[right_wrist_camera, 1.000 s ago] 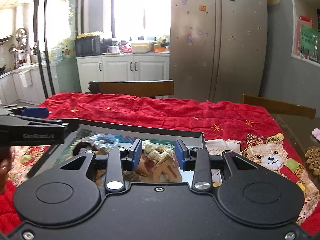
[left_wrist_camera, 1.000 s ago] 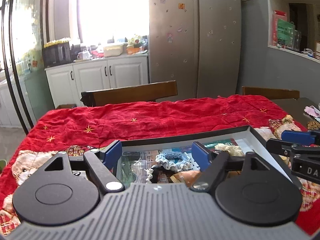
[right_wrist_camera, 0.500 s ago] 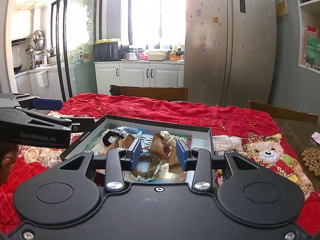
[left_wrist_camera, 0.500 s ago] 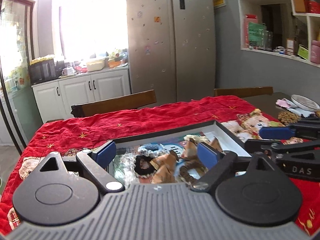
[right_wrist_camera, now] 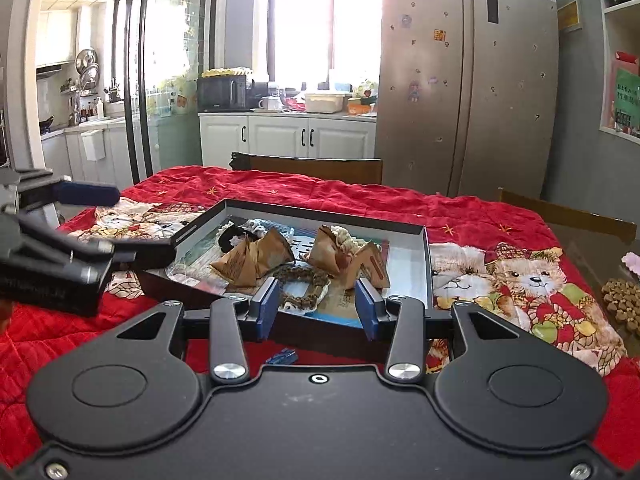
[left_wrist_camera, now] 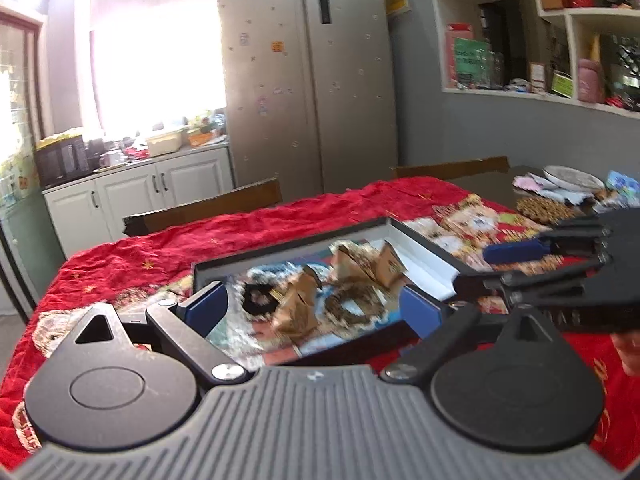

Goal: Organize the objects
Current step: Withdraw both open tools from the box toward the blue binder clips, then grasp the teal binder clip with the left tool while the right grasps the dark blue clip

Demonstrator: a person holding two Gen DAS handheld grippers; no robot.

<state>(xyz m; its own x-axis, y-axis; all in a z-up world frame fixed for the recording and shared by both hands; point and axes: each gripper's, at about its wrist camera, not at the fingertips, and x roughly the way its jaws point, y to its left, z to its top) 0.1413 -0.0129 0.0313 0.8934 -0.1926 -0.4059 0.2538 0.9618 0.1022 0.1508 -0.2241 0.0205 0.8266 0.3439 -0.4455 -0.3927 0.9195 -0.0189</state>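
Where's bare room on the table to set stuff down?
Free: red cloth between the tray's far rim and the chairs, and the bear print right of it. Crowded: tray middle with brown paper packets and scrunchies, and the far right edge by the plate.

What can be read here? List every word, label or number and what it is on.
No text reads clearly.
Left gripper, fingers opening on nothing: side lettering blurred.
Right gripper: side lettering blurred.
Fridge: orange sticker and yellow label too small.
Green sign: too small.
Print in the tray: large characters, partly covered.
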